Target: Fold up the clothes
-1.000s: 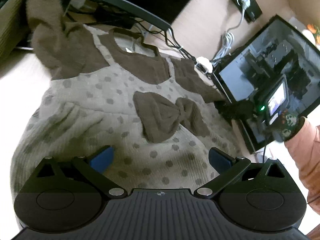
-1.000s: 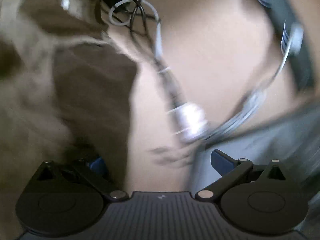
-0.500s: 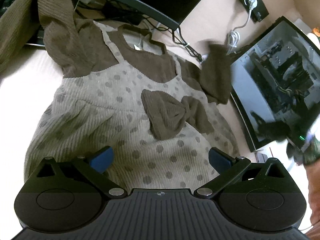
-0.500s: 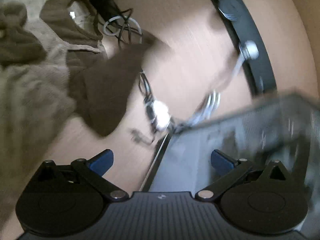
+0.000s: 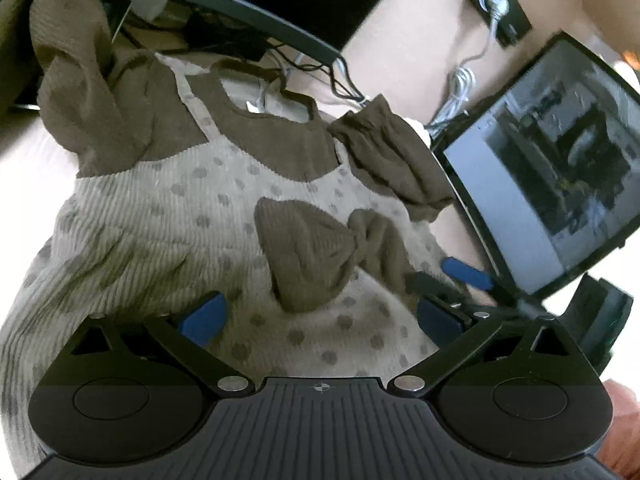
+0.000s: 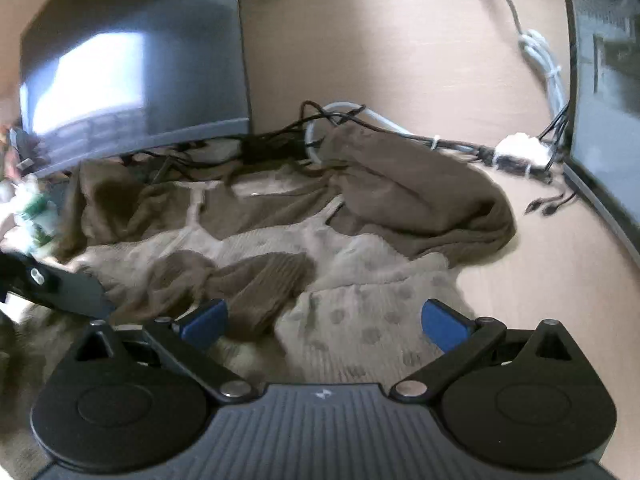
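Note:
A small beige dotted dress (image 5: 168,224) with a brown yoke, brown sleeves and a brown bow (image 5: 320,248) lies face up on the desk. Its right sleeve (image 5: 396,164) is folded in over the shoulder; the left sleeve (image 5: 84,92) lies bunched at the far left. My left gripper (image 5: 320,316) hovers open over the skirt, below the bow. My right gripper (image 6: 324,320) is open too, above the dress's right side (image 6: 360,320), with the folded sleeve (image 6: 416,200) ahead of it. Its blue fingers (image 5: 466,272) show at the dress's right edge in the left wrist view.
A monitor (image 5: 560,176) stands just right of the dress, another screen (image 6: 132,64) behind it. Black and white cables (image 6: 440,144) and a white plug (image 6: 520,148) lie by the collar. A hand (image 5: 620,420) is at the lower right edge.
The right sleeve has been folded inward onto the dress. My right gripper swung from the desk and monitor back over the dress's right side. The left gripper stayed over the skirt.

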Motion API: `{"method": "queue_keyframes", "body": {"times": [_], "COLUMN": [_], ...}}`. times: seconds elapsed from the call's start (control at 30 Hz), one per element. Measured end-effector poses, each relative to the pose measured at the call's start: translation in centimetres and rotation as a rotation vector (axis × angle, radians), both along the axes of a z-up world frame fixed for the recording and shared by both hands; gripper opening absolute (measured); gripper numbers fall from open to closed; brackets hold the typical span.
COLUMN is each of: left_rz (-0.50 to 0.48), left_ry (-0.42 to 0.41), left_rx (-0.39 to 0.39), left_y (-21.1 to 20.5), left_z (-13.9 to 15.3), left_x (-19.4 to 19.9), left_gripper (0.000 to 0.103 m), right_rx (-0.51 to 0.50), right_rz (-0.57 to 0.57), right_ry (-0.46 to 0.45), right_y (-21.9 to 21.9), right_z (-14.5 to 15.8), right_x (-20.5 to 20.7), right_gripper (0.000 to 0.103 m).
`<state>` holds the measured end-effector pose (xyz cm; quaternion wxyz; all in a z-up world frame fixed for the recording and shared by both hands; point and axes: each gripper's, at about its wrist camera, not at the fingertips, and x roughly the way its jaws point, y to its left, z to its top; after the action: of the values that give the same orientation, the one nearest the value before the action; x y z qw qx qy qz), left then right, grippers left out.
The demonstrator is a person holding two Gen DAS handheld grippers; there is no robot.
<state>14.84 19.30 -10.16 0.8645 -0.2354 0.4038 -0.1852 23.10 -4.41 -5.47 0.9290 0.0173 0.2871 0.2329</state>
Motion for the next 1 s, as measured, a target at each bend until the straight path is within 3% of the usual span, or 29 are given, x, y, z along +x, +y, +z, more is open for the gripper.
{"method": "queue_keyframes", "body": {"times": [0.13, 0.23, 0.3, 0.4, 0.53, 0.67, 0.73, 0.8, 0.83, 0.87, 0.93, 1.0], "left_rz": [-0.097, -0.147, -0.143, -0.115, -0.044, 0.015, 0.036, 0.069, 0.083, 0.092, 0.108, 0.123], "left_ry": [-0.003, 0.0, 0.035, -0.006, -0.025, 0.03, 0.035, 0.047, 0.057, 0.063, 0.074, 0.084], "left_rx": [-0.084, -0.064, -0.03, -0.027, -0.027, -0.056, -0.084, -0.111, -0.124, -0.116, -0.089, -0.063], "left_y": [-0.4, -1.3, -1.8, -1.5, -0.9, -0.7, -0.3, 0.2, 0.3, 0.2, -0.2, -0.6], "left_z": [-0.6, -0.5, 0.3, 1.2, 1.2, -0.3, -0.5, -0.6, -0.6, -0.5, -0.2, 0.1], "left_x": [-2.9, -3.9, -3.4, -2.1, 0.2, 1.1, 1.0, 0.9, 0.9, 1.0, 1.2, 1.3], "left_gripper": [0.103, 0.103, 0.103, 0.103, 0.103, 0.103, 0.103, 0.103, 0.103, 0.103, 0.103, 0.103], "right_rx": [0.007, -0.054, -0.134, -0.257, -0.488, -0.774, -0.967, -1.099, -1.106, -1.015, -0.714, -0.351], "right_rz": [-0.023, -0.018, -0.002, 0.015, 0.001, 0.073, -0.079, -0.252, -0.306, -0.32, -0.286, -0.186], "right_ry": [0.07, 0.089, 0.013, -0.103, -0.226, -0.205, -0.283, -0.428, -0.47, -0.441, -0.295, -0.054], "right_y": [-3.3, -4.5, -3.5, -2.0, 2.5, 4.1, 3.4, 2.5, 2.1, 1.5, 0.2, -1.5], "right_z": [-0.2, -0.1, 1.8, 4.6, 5.7, 2.8, 1.8, 1.9, 2.3, 3.2, 5.1, 5.6], "right_x": [-2.5, -4.3, -4.6, -4.7, 0.1, 5.6, 6.6, 4.9, 3.7, 2.3, 0.1, -0.7], "right_gripper": [0.103, 0.103, 0.103, 0.103, 0.103, 0.103, 0.103, 0.103, 0.103, 0.103, 0.103, 0.103]}}
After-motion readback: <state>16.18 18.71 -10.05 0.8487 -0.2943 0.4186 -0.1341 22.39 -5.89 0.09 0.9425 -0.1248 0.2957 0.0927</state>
